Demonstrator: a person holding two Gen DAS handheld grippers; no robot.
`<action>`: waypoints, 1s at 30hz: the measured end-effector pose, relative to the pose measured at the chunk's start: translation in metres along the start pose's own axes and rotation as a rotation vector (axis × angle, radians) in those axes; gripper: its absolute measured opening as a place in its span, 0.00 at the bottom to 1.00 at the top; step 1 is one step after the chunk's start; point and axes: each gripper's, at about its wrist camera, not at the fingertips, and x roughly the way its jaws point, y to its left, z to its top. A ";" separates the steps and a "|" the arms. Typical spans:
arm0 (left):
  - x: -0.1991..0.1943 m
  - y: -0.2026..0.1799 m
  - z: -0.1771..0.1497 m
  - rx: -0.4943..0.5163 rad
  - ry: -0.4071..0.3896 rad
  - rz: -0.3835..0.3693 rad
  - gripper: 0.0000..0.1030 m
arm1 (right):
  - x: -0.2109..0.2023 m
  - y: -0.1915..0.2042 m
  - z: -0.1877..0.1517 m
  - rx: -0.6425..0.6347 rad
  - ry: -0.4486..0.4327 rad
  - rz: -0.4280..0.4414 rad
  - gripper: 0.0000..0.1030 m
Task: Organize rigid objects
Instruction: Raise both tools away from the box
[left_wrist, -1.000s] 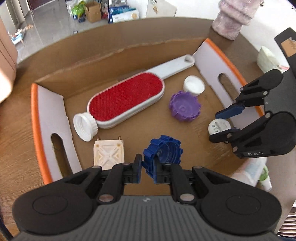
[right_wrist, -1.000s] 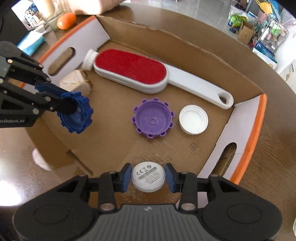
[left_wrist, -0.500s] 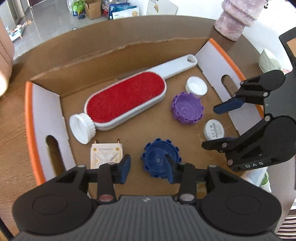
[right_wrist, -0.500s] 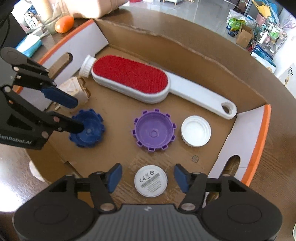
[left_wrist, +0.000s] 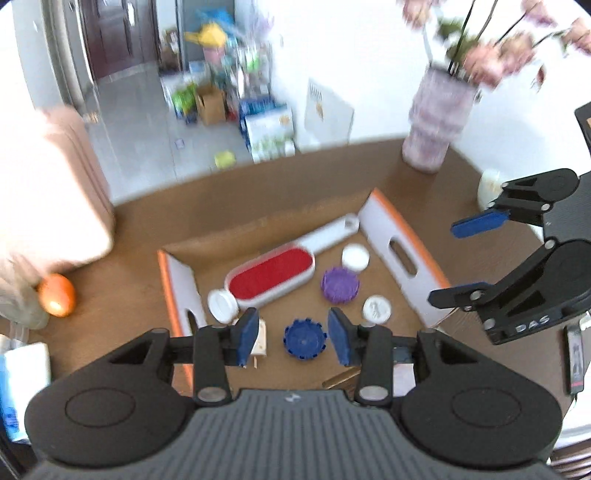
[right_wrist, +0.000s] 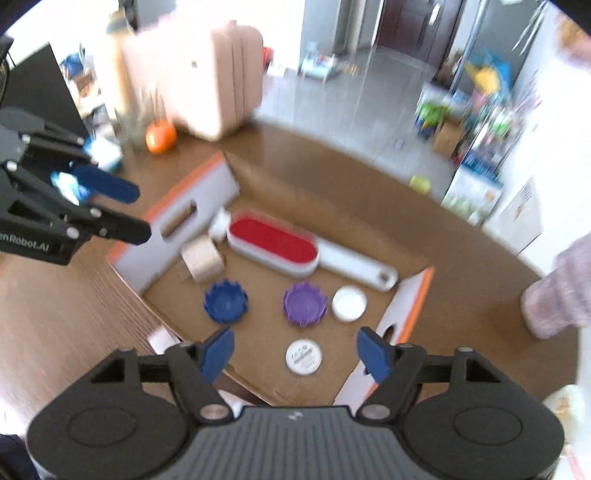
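Blue pads on the left claw (left_wrist: 291, 338) stand apart with nothing between them; a second ago they pinched the blue toothed cap (left_wrist: 305, 339), which now lies hollow side up on the floor of the cardboard box (left_wrist: 406, 236). These jaws have just been opening. The right claw (right_wrist: 295, 350) is spread wider, and its jaws too have just been opening: the white disc (right_wrist: 303, 357) it clasped earlier lies flat on the box floor below the gap, label up. Both claws have lifted well clear of the box and point steeply down at it, so more of the room shows than before.

Beyond the blue cap, the red lint brush (left_wrist: 273, 275) lies slantwise across the box floor, its white handle aimed at the far right corner. Just beside the brush sit the purple cap (left_wrist: 340, 284) and a white lid (left_wrist: 355, 257). The box rests on the brown bench (left_wrist: 122, 258).
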 end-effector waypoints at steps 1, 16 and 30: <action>-0.018 -0.004 0.000 0.002 -0.027 0.008 0.42 | -0.019 0.001 0.000 0.005 -0.029 -0.008 0.73; -0.225 -0.069 -0.056 0.065 -0.470 0.113 0.71 | -0.236 0.054 -0.051 0.015 -0.402 -0.134 0.85; -0.328 -0.140 -0.168 0.091 -0.972 0.285 1.00 | -0.361 0.121 -0.174 0.004 -0.851 -0.202 1.00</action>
